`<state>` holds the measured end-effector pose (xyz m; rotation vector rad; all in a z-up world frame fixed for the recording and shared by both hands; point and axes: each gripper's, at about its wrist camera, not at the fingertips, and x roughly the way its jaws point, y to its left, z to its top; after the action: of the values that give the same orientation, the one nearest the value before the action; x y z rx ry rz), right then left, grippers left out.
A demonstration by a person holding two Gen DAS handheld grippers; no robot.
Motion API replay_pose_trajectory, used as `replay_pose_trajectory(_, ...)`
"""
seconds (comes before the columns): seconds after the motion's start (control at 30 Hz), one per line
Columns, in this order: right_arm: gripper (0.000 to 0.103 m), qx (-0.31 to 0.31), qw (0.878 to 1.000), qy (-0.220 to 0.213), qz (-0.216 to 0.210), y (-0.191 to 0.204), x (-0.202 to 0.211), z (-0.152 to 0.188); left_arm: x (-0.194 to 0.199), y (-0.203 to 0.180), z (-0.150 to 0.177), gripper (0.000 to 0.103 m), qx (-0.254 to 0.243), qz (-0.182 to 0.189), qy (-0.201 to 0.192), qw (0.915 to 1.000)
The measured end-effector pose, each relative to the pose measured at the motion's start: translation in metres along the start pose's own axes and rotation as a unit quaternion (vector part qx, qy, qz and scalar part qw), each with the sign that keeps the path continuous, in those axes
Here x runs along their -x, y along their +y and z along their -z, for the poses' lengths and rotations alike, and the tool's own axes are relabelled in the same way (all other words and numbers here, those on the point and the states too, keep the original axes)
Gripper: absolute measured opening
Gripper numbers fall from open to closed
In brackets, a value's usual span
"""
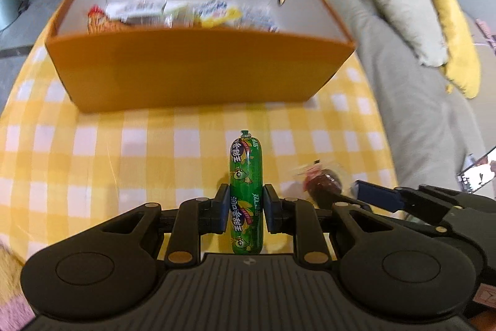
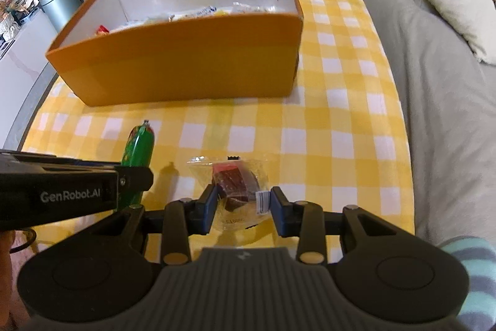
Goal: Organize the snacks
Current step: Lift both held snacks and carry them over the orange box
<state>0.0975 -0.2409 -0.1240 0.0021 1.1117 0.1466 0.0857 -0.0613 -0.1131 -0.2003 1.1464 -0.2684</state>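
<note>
My left gripper (image 1: 245, 200) is shut on a green sausage snack (image 1: 245, 191), which sticks forward between the pads; the snack also shows in the right wrist view (image 2: 138, 145). My right gripper (image 2: 243, 202) straddles a clear packet with a dark brown snack (image 2: 237, 185) on the tablecloth; its pads touch the wrapper's sides. That packet shows blurred in the left wrist view (image 1: 321, 182). An orange box (image 1: 198, 67) with several snack packs inside stands ahead, also seen in the right wrist view (image 2: 186, 61).
A yellow-and-white checked tablecloth (image 2: 341, 126) covers the table. A grey sofa (image 2: 449, 114) with a beige cushion runs along the right edge. A plant and a metal bin (image 2: 60, 2) stand at the far left.
</note>
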Motion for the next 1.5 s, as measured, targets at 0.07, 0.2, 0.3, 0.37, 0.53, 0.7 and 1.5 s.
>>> replay_pose_trajectory(0.07, 0.034, 0.000, 1.000, -0.006, 0.001, 0.005, 0.008, -0.005, 0.008, 0.000, -0.004, 0.024, -0.005, 0.007, -0.010, 0.9999)
replay_pose_trajectory(0.2, 0.034, 0.012, 1.000, -0.023, 0.005, 0.019, 0.023, -0.019, 0.029, 0.003, -0.014, 0.024, -0.016, 0.015, -0.035, 0.9991)
replay_pose_trajectory(0.3, 0.034, 0.020, 0.999, -0.040, 0.000, 0.027, 0.035, -0.032, 0.047, 0.010, -0.023, 0.024, -0.023, 0.022, -0.055, 0.9980)
replay_pose_trajectory(0.37, 0.034, 0.026, 0.998, -0.053, -0.006, 0.033, 0.043, -0.044, 0.059, 0.015, -0.032, 0.024, -0.023, 0.025, -0.068, 0.9971)
replay_pose_trajectory(0.53, 0.034, 0.045, 0.995, -0.090, -0.016, 0.045, 0.056, -0.077, 0.078, 0.029, -0.060, 0.024, -0.027, 0.010, -0.098, 0.9947)
replay_pose_trajectory(0.7, 0.034, 0.064, 0.992, -0.110, -0.020, 0.056, 0.056, -0.115, 0.084, 0.042, -0.095, 0.024, -0.032, 0.010, -0.112, 0.9932)
replay_pose_trajectory(1.5, 0.034, 0.091, 0.995, -0.043, -0.008, 0.040, -0.078, -0.237, -0.042, 0.049, -0.218, 0.024, -0.069, -0.032, 0.000, 0.9971)
